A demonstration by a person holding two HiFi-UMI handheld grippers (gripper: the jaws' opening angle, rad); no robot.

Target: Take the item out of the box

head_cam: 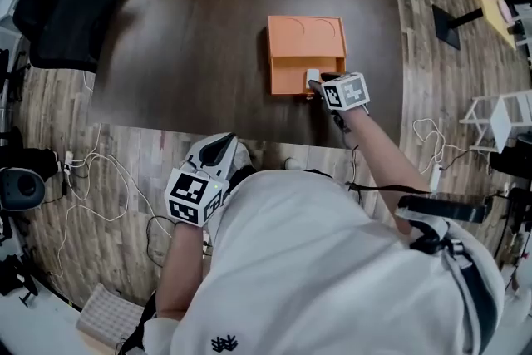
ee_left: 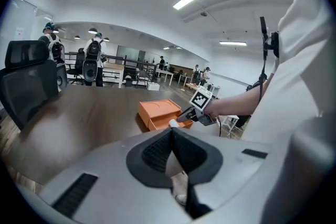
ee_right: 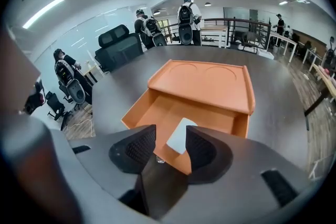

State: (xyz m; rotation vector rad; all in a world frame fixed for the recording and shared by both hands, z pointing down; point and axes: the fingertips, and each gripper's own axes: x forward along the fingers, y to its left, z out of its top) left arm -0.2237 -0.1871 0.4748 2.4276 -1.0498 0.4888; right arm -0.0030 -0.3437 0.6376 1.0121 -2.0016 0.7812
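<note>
An orange box (head_cam: pixel 306 36) lies on the dark table (head_cam: pixel 199 37), with its drawer (head_cam: pixel 289 77) pulled out toward me. A small white item (head_cam: pixel 313 76) lies at the drawer's front right corner. My right gripper (head_cam: pixel 315 86) reaches over the drawer's front edge. In the right gripper view the jaws stand apart, open, and the white item (ee_right: pixel 181 135) shows in the gap between them, with the drawer (ee_right: pixel 157 107) and the box top (ee_right: pixel 202 84) behind. My left gripper (head_cam: pixel 219 147) hangs off the table near my body, its jaws (ee_left: pixel 170 134) shut on nothing.
A black office chair (head_cam: pixel 62 8) stands at the table's left end. Cables (head_cam: pixel 100 179) trail over the wooden floor by the near edge. A black stand base (head_cam: pixel 449 25) and a white rack (head_cam: pixel 499 116) stand to the right. Several people stand far behind the table.
</note>
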